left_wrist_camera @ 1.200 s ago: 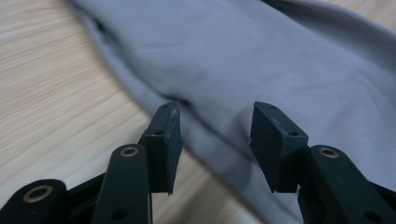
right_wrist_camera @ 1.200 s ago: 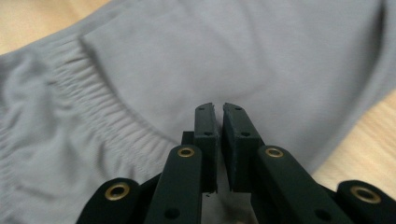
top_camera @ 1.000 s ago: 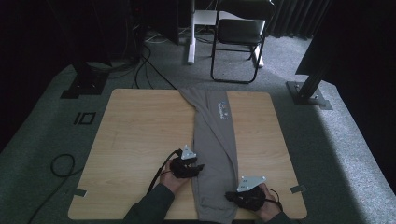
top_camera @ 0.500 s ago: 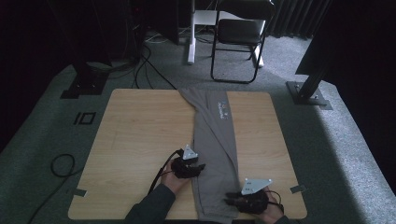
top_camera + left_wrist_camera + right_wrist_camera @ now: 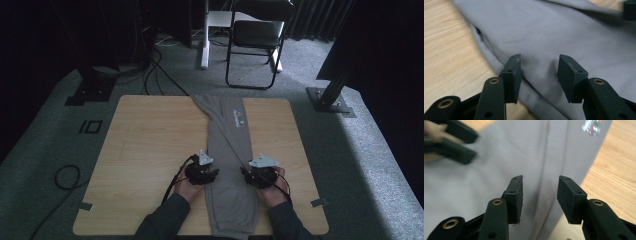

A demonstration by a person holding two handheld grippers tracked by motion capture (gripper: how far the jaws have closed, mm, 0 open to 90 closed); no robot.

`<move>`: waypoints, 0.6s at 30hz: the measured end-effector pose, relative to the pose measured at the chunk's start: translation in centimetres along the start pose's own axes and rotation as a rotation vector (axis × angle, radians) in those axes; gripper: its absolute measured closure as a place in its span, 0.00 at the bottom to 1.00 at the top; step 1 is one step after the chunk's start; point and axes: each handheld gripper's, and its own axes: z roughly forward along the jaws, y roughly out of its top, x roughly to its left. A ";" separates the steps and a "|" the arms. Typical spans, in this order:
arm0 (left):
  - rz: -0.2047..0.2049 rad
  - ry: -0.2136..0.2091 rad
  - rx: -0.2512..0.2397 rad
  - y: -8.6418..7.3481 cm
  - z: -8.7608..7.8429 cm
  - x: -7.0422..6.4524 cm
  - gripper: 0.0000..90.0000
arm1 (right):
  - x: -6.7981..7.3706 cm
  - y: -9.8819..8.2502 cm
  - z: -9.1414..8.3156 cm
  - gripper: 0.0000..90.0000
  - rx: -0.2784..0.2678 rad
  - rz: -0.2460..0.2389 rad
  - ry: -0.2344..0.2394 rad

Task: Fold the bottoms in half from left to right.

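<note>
Grey sweatpants lie folded lengthwise down the middle of the wooden table, with a small printed logo toward the far end. My left gripper is at the pants' left edge, open, its jaws over the folded cloth. On the opposite side, my right gripper is open at the right edge, with grey fabric between and beyond its jaws and the logo ahead. The left gripper also appears blurred at the upper left of the right gripper view.
A black folding chair stands past the table's far edge. Cables run over the carpet at the far left, and a metal stand base sits off the far right corner. Bare wood lies on both sides of the pants.
My right gripper has moved forward and inward from the table's near edge to the pants' right edge, level with the left gripper. The left gripper has stayed at the left edge.
</note>
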 end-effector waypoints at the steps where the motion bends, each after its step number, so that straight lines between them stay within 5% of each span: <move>1: 0.006 0.007 0.000 0.1 0.1 0.1 0.70 | -0.2 0.2 0.8 0.64 0.023 0.010 -0.008; 5: 0.007 0.002 0.002 -0.2 -0.2 0.3 0.85 | -0.6 0.1 2.7 0.81 0.102 0.060 -0.007; 10: -0.004 -0.023 0.007 -1.0 -1.1 0.3 0.93 | -0.3 -0.6 1.9 0.98 0.104 0.126 0.031; 14: -0.007 -0.037 0.016 -2.1 -2.3 0.2 0.93 | 0.3 -1.5 0.7 0.99 0.108 0.183 0.085; 18: -0.007 -0.054 0.019 -3.5 -3.8 -0.1 0.93 | 1.7 -2.4 -0.6 0.99 0.115 0.183 0.136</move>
